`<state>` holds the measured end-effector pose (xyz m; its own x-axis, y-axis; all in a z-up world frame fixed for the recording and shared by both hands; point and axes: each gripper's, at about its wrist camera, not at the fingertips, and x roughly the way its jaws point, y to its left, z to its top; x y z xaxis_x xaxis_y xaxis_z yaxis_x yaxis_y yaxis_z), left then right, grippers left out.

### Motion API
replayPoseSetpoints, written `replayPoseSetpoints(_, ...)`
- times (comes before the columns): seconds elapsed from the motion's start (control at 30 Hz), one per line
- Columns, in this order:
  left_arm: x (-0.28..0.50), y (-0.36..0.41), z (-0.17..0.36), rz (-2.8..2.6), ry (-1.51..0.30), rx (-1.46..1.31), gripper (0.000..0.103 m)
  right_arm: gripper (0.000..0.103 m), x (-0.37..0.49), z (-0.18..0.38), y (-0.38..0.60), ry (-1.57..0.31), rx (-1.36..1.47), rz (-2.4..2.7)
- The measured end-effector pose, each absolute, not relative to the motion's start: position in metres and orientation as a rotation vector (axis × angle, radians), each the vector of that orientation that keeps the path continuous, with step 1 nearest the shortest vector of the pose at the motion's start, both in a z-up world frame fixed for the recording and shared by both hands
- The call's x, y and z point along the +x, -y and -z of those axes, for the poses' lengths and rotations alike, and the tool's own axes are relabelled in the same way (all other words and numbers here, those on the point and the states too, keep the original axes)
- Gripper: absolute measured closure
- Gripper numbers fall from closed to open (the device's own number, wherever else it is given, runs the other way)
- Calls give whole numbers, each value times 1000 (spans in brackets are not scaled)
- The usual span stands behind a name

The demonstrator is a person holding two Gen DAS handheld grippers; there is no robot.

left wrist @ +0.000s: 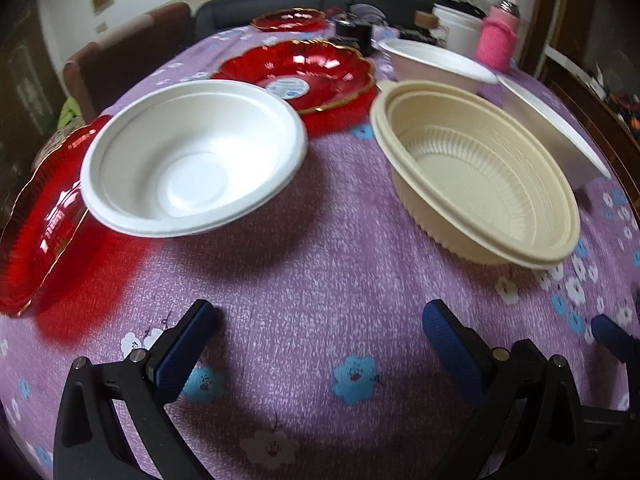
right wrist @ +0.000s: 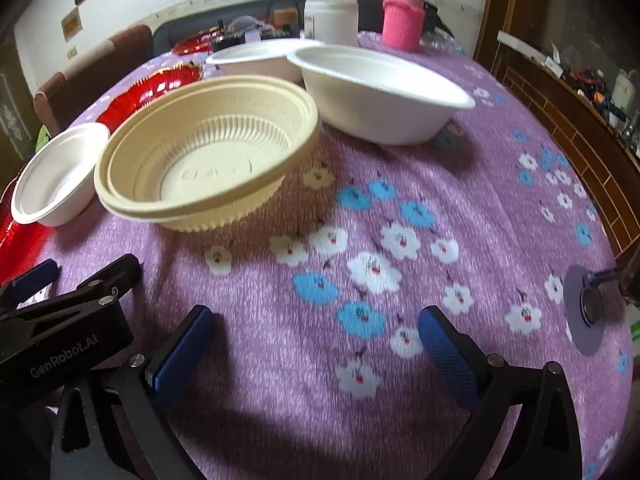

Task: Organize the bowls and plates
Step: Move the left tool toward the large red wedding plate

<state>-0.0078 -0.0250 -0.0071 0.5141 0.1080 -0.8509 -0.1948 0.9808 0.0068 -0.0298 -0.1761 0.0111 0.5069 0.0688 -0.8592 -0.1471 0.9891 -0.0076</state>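
Left claw (left wrist: 320, 344) spread wide, holding nothing, low over the purple flowered counter (left wrist: 320, 280). Right claw (right wrist: 316, 344) likewise wide and bare, just beside the left one. Ahead of the left claw: small white bowl (left wrist: 192, 156) resting partly on a red plate (left wrist: 44, 216) at the left edge; cream ribbed bowls (left wrist: 480, 176), nested, to the right. Second red plate (left wrist: 304, 72) behind the small bowl, third red plate (left wrist: 290, 19) farther back. Two large white bowls (right wrist: 380, 92) (right wrist: 260, 58) beyond the cream ones. Pink-sleeved bottle (right wrist: 402, 12) and white tub (right wrist: 330, 18) at the far edge
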Motion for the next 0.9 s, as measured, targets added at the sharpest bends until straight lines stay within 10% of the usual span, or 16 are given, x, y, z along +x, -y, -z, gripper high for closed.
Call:
replayPoseSetpoints(0.43,-34,16,-7,-42,-997,-173,12,1,-39,-10,176,-992,-68,-110)
replayPoseSetpoints(0.9,-117,-92,-177,-91,-550,-100,11,12,-79,-101,129,-780,-20,-368)
